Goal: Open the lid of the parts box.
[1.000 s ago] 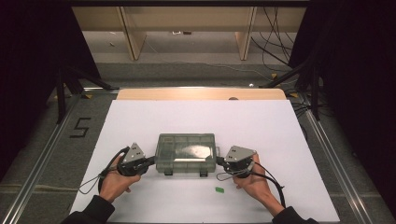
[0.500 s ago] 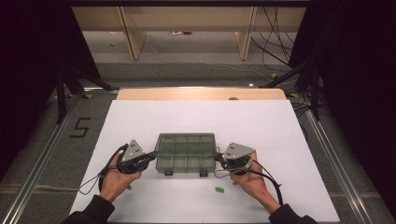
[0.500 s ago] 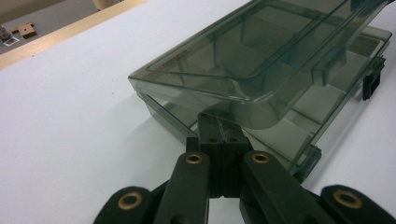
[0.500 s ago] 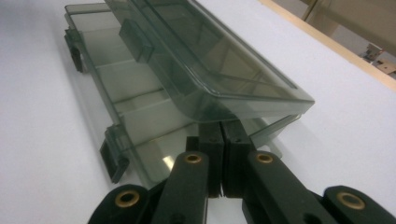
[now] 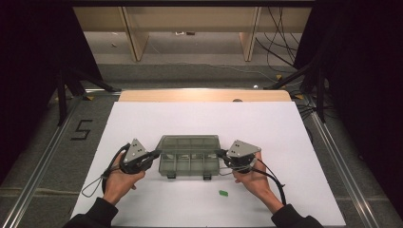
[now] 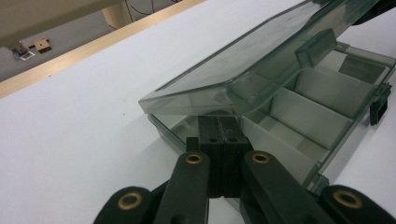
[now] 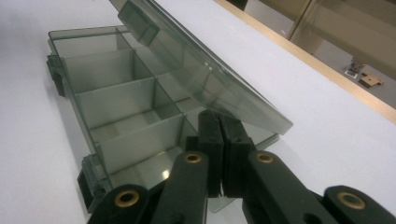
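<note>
White sheeting (image 5: 285, 133) covers the work table at the centre of the high view, with a pale wooden edge (image 5: 204, 95) along its far side and dark floor to left and right, where a painted figure 5 (image 5: 81, 129) marks the left of the frame. Cables (image 5: 280, 42) trail across the floor at upper right, behind two wooden legs.

At the middle of the sheet, slightly below centre, sits a smoky translucent compartment box (image 5: 190, 159), its hinged lid (image 5: 190, 142) raised partway on the far side and its two dark latches (image 5: 206, 176) hanging at the near edge. Dividers split the tray into several cells.

A person's hands enter from the bottom of the frame. The left gripper (image 5: 154, 155), at lower left, meets the box's left end; the right gripper (image 5: 221, 154), at lower right, meets the right end. Both tools are clenched, jaws pressed flat together with nothing between them.

From the left gripper view, the closed jaw tips (image 6: 220, 135) sit under the corner of the lifted lid (image 6: 261, 60), at the lower centre of the frame, against the tray's end wall. The right gripper view mirrors this: closed tips (image 7: 219, 128) tucked beneath the lid's edge (image 7: 205, 60), with the open cells (image 7: 116, 93) stretching toward the upper left.

A small green piece (image 5: 222, 193) lies on the sheet below the box, near the right hand (image 5: 254, 178).
</note>
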Tool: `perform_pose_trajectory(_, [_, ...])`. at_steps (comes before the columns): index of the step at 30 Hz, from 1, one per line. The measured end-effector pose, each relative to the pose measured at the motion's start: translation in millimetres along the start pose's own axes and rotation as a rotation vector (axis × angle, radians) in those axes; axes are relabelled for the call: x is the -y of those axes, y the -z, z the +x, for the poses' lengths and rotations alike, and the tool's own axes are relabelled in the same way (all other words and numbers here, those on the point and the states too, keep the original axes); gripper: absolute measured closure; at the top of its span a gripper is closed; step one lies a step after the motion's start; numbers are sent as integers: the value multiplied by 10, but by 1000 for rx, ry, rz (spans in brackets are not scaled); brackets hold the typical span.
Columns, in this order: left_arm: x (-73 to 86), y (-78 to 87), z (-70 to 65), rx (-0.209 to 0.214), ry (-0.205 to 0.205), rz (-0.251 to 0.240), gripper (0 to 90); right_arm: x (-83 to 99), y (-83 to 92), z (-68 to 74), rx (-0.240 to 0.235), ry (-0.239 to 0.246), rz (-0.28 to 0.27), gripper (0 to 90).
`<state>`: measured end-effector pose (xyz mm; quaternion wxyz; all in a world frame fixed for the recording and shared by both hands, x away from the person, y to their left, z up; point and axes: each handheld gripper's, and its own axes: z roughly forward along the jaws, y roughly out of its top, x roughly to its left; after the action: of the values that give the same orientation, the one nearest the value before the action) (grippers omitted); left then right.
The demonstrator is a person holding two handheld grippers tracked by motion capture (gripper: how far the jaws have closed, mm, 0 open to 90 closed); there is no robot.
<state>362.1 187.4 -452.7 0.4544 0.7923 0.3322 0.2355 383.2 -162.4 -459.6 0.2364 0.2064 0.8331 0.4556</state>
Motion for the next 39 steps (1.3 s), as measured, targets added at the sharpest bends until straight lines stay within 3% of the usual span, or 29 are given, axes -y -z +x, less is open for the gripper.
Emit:
perform_pose_trajectory(1, [-9,-2,-1,3,15,-4,899,-4,-1,-7,1,1,-2,894])
perform_pose_trajectory(5, [-40,-8,10,-10,-7,-15,899,-23,-3,-38,4,-7,-12,894])
perform_pose_trajectory(6, [-41,-11,1,-13,14,-18,899,-27,-7,-45,9,-4,-17,894])
perform_pose_trajectory(8, [-54,-23,24,-15,-6,-23,899,-39,-14,-52,5,-8,-21,894])
perform_pose_trajectory(10, [-54,-40,20,-22,7,-23,899,-46,-24,-58,0,-23,-33,894])
perform_pose_trajectory(19, [-96,-89,56,-38,-13,-50,899,-93,-37,-97,24,-19,-31,894])
perform_pose_trajectory(20, [-109,-101,80,-41,-44,-62,899,-91,-46,-104,29,-24,-39,894])
perform_pose_trajectory(23, [-120,-115,91,-52,-51,-66,899,-86,-62,-128,33,-31,-37,894])
perform_pose_trajectory(39, [-140,-147,128,-64,-51,-99,899,-131,-119,-178,66,-19,-47,895])
